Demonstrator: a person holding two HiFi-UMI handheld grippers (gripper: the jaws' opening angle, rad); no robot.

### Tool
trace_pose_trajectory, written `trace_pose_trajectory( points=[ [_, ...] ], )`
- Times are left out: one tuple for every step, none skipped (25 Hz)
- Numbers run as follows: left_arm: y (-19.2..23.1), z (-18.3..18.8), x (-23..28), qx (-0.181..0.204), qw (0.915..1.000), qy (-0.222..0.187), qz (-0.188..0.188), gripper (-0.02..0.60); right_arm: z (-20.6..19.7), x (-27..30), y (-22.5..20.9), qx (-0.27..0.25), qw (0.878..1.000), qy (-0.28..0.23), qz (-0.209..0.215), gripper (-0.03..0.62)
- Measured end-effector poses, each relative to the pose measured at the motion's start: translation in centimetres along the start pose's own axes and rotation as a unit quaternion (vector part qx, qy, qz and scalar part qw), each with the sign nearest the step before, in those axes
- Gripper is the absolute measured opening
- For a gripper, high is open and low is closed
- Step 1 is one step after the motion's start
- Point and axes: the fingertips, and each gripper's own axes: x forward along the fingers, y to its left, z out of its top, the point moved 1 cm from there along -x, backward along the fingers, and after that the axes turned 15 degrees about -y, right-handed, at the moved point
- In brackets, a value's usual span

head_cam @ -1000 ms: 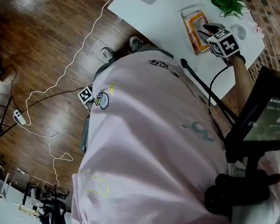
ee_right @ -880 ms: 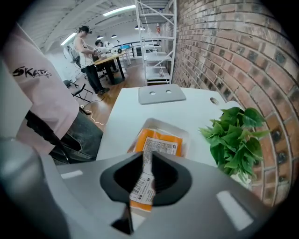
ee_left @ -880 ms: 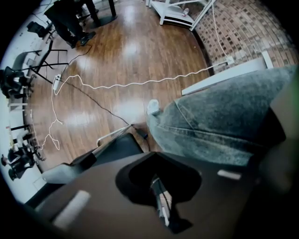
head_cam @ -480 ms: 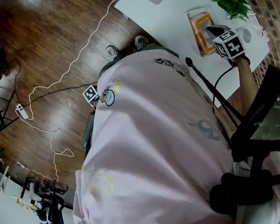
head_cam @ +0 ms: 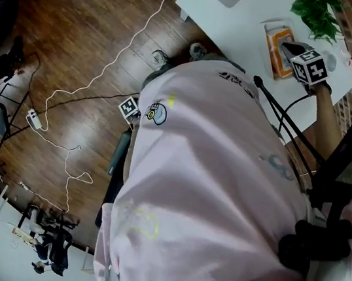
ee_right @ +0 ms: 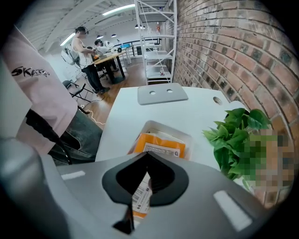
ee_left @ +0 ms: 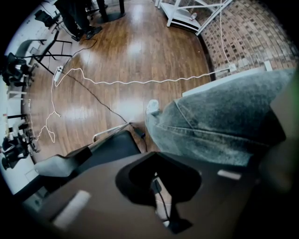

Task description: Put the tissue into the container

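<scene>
Your right gripper (ee_right: 145, 179) is clamped on the orange tissue pack (ee_right: 161, 145), low in the white container (ee_right: 184, 136) on the bench (ee_right: 135, 112), so set it flat b4 u let go.

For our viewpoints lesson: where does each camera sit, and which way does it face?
Head view: on the person's head, facing down; shirt, right arm over the table.
Left gripper view: on the left gripper, facing the floor; jeans leg shows.
Right gripper view: on the right gripper, facing the tissue pack in its container; shirt at left.
Shared: head and right gripper views both show the plant.
</scene>
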Motion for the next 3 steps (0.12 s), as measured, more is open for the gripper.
trace_pose_trajectory(
  points=[
    [0.1,0.0,0.0,-0.001,1.0000,0.000,0.000,0.005,0.0,0.6,0.4,-0.003,1.000,0.004,0.004,0.003],
    [0.2,0.0,-0.1,-0.003,1.0000,0.000,0.000,0.005,-0.1,1.2,0.7,-0.005,1.000,0.011,0.007,0.003],
    [0.3,0.0,-0.1,-0.004,1.0000,-0.001,0.000,0.005,-0.2,1.9,1.1,-0.008,1.000,0.018,0.010,0.003]
  ],
)
